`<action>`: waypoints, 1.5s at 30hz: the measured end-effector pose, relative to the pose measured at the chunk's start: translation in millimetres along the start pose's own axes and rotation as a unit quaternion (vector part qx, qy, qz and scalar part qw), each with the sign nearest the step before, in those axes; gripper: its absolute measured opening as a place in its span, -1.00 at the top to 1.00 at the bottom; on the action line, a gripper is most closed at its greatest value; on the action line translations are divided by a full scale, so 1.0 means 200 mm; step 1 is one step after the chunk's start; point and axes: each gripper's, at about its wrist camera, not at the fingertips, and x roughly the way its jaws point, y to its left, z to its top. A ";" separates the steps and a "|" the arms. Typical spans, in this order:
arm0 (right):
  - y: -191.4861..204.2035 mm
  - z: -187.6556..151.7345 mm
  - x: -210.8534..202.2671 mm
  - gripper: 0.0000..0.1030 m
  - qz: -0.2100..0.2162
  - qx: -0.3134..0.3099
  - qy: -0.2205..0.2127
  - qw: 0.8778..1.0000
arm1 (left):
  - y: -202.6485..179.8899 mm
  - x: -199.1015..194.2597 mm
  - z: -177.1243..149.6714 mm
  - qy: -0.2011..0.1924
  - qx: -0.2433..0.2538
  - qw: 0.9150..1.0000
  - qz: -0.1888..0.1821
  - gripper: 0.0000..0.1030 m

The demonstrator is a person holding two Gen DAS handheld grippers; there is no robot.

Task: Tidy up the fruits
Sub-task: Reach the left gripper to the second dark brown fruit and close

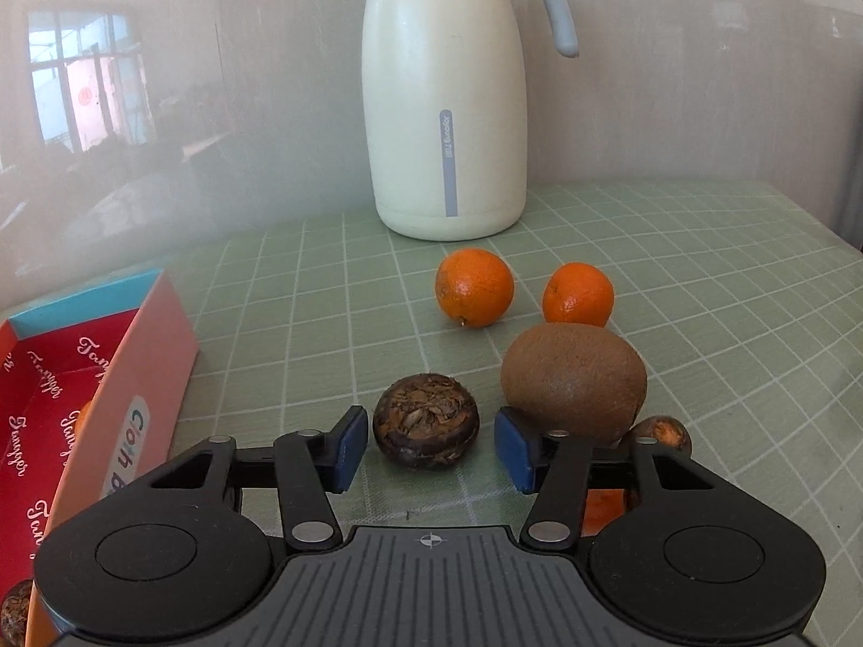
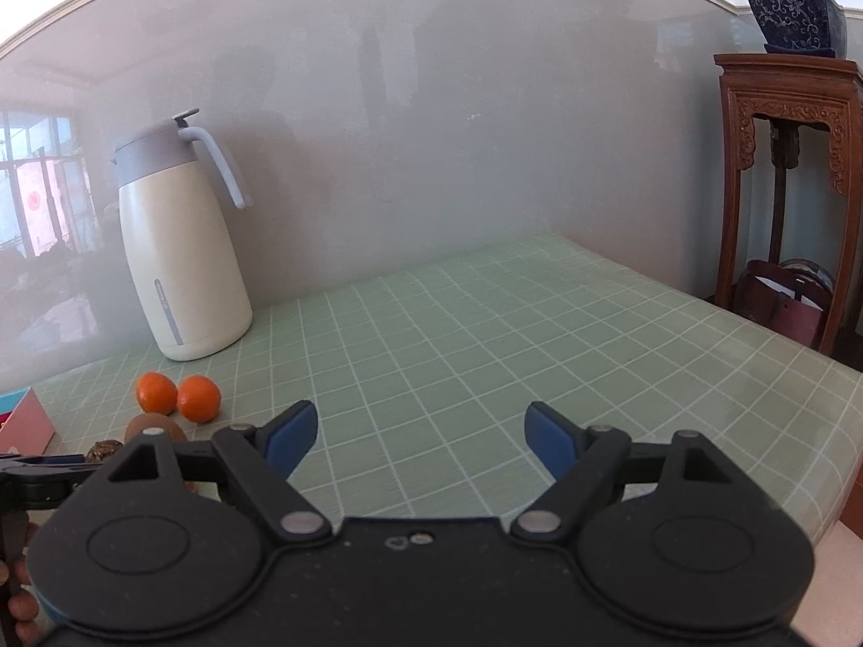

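Observation:
My left gripper (image 1: 426,445) is open, its blue pads on either side of a dark brown dried fruit (image 1: 426,420) on the table, not touching it. A kiwi (image 1: 574,380) lies just right of it, behind the right pad. Two oranges (image 1: 474,287) (image 1: 578,294) sit behind. A small brown-orange fruit (image 1: 661,431) peeks out beside the right finger. My right gripper (image 2: 420,439) is open and empty above bare table; the oranges (image 2: 178,398), the kiwi (image 2: 153,426) and the dark fruit (image 2: 105,450) show at its left.
A cream thermos jug (image 1: 445,102) stands at the back by the wall. A pink and red box (image 1: 97,420) lies open at the left with a fruit inside. The green checked table (image 2: 539,323) ends at the right, where a wooden stand (image 2: 782,188) rises.

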 end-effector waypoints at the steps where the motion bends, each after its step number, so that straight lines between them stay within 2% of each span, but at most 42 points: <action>1: 0.00 0.00 0.00 -0.63 0.000 -0.001 0.000 1.000 | 0.00 0.00 0.00 -0.001 0.000 1.000 0.000 -0.02; 4: 0.00 0.00 0.00 -0.63 0.000 -0.001 0.000 1.000 | 0.00 0.00 0.00 -0.004 -0.002 1.000 0.002 0.10; 9: 0.02 0.00 0.00 -0.63 0.002 -0.007 0.000 1.000 | 0.00 -0.01 -0.01 -0.006 -0.006 1.000 0.006 0.15; 24: 0.04 -0.01 0.00 -0.63 0.004 -0.015 0.002 1.000 | 0.01 -0.08 -0.02 -0.028 -0.002 1.000 0.007 0.15; 41: 0.12 -0.02 -0.01 -0.63 0.010 -0.031 0.004 0.999 | 0.16 -0.35 -0.03 -0.081 -0.008 0.996 0.018 0.15; 45: 0.14 -0.03 -0.02 -0.63 0.021 -0.023 0.005 1.000 | 0.16 -0.32 -0.03 -0.070 -0.006 0.997 0.016 0.15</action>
